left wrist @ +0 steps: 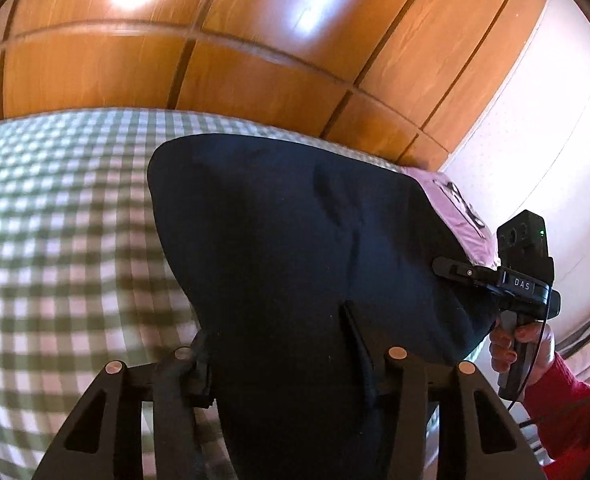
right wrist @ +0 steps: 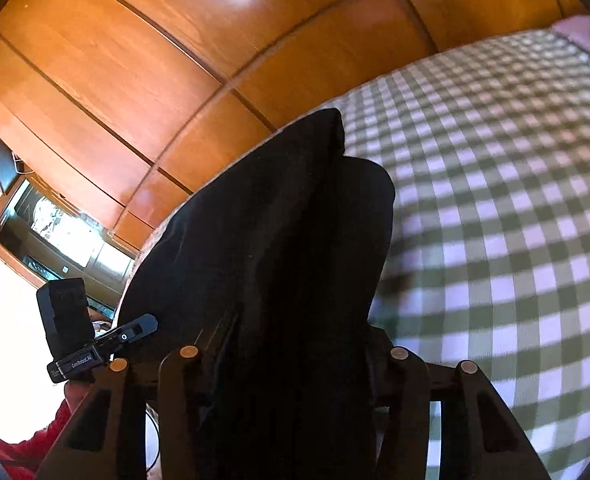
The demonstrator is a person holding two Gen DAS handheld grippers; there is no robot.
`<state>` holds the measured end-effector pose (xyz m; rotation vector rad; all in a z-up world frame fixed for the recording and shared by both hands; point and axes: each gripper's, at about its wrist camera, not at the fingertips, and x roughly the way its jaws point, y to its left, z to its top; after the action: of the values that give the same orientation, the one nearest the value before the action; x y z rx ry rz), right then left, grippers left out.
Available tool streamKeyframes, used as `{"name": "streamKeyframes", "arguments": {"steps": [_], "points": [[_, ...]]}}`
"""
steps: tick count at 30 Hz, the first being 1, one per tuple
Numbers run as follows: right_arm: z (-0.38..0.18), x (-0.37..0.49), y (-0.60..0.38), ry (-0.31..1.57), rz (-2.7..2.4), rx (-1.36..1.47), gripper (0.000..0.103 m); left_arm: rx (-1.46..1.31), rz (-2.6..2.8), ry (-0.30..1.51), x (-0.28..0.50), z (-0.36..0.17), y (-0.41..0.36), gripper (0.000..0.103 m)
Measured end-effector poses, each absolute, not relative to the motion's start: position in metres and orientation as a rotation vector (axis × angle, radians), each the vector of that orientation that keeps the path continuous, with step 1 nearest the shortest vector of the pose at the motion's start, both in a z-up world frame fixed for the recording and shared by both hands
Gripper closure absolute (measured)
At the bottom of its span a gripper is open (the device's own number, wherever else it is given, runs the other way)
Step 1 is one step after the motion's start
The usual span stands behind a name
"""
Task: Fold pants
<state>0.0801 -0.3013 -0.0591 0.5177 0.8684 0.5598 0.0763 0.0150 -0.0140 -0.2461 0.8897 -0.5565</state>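
Left gripper clamped on dark navy pants edge, right gripper likewise pinching bunched fabric between part-closed jaws, pants lifted and draped over green-white checked bedspread, wooden wardrobe behind, pink pillow beside, red sleeve at edge.

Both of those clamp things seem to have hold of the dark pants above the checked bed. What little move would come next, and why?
Probably carry the pants forward and lay the lifted part down. Both the left gripper and the right gripper have cloth bunched between their jaws, and it hangs above the checked bedcover, not yet flat.
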Motion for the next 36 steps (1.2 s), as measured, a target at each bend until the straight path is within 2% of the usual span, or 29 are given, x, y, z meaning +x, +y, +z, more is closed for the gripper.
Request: {"name": "streamKeyframes", "arguments": {"steps": [10,18,23,26,29,32,36], "points": [[-0.026,0.178,-0.28,0.743,0.529,0.405,0.053,-0.167,-0.461,0.817,0.185,0.003,0.01,0.051],[-0.037,0.269,-0.28,0.741,0.469,0.384,0.053,-0.164,-0.396,0.83,0.267,-0.02,0.003,0.051],[-0.053,0.294,-0.277,0.761,0.444,0.352,0.053,-0.186,-0.373,0.869,0.299,-0.047,0.004,0.051],[-0.069,0.306,-0.281,0.775,0.419,0.342,0.05,-0.231,-0.389,0.866,0.301,-0.061,0.013,0.045],[-0.082,0.3,-0.282,0.748,0.392,0.283,0.04,-0.187,-0.399,0.82,0.293,-0.072,0.013,0.038],[-0.087,0.305,-0.283,0.751,0.393,0.312,0.038,-0.199,-0.378,0.783,0.288,-0.079,0.018,0.025],[-0.086,0.302,-0.279,0.736,0.375,0.278,0.037,-0.184,-0.332,0.774,0.283,-0.076,0.016,0.019]]}}
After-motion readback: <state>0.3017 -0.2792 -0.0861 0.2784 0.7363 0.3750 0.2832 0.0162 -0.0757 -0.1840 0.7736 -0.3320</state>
